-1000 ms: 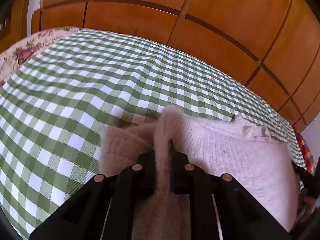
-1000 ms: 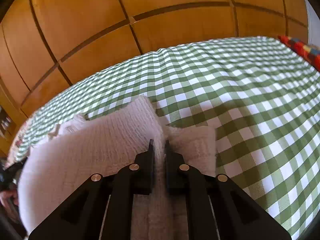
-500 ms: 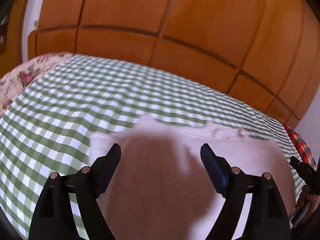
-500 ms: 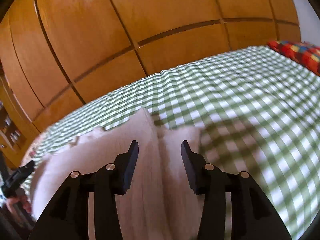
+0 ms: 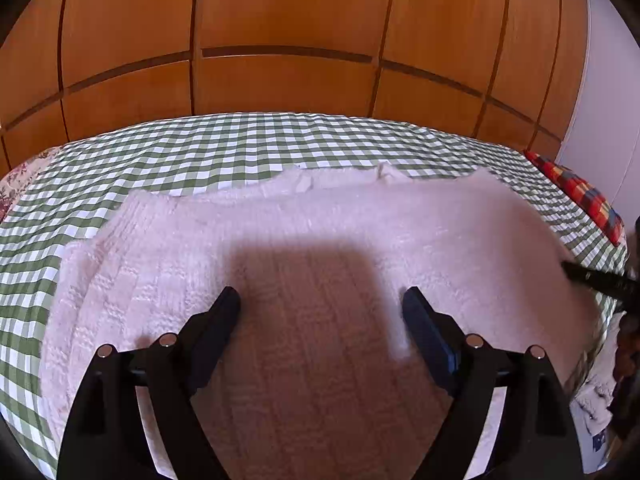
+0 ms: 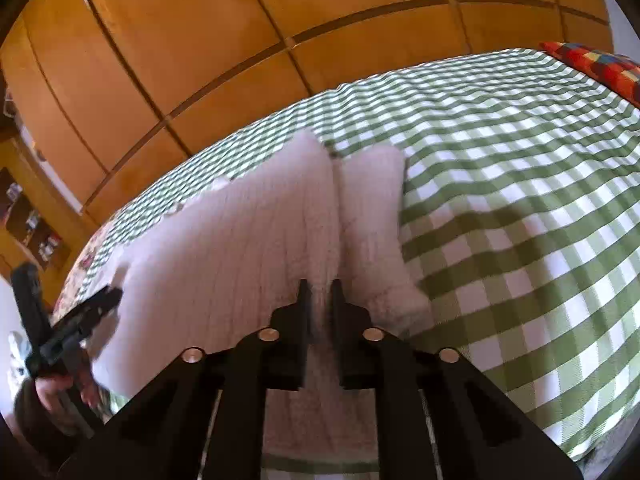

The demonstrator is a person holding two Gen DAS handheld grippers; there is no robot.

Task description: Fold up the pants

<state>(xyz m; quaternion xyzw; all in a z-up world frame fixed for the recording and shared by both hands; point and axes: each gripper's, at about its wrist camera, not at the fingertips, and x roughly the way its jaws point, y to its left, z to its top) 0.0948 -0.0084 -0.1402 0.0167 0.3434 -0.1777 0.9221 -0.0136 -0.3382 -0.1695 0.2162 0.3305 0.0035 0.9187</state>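
Note:
The pale pink fuzzy pants (image 5: 320,216) lie folded across the green checked bedspread (image 5: 200,148). My left gripper (image 5: 320,296) hovers over their near part with its jaws wide and still opening, nothing between the fingers. In the right wrist view the pants (image 6: 240,240) show a raised ridge running up to my right gripper (image 6: 320,292), which is shut on that fold at the near edge. The left gripper (image 6: 80,320), held in a hand, appears at the pants' left end. The tip of the right gripper (image 5: 592,280) pokes in at the right edge of the left wrist view.
A wooden panelled wardrobe (image 5: 280,40) stands behind the bed. A red patchwork cushion (image 5: 580,192) lies at the bed's right end, and floral fabric (image 5: 16,184) at its left. Bare checked bedspread (image 6: 500,160) stretches to the right of the pants. Shelves (image 6: 24,220) stand far left.
My left gripper let go of the pinched fold, opened wide and drew back. The right jaws opened, then shut again on the ridge. The pants now lie flatter.

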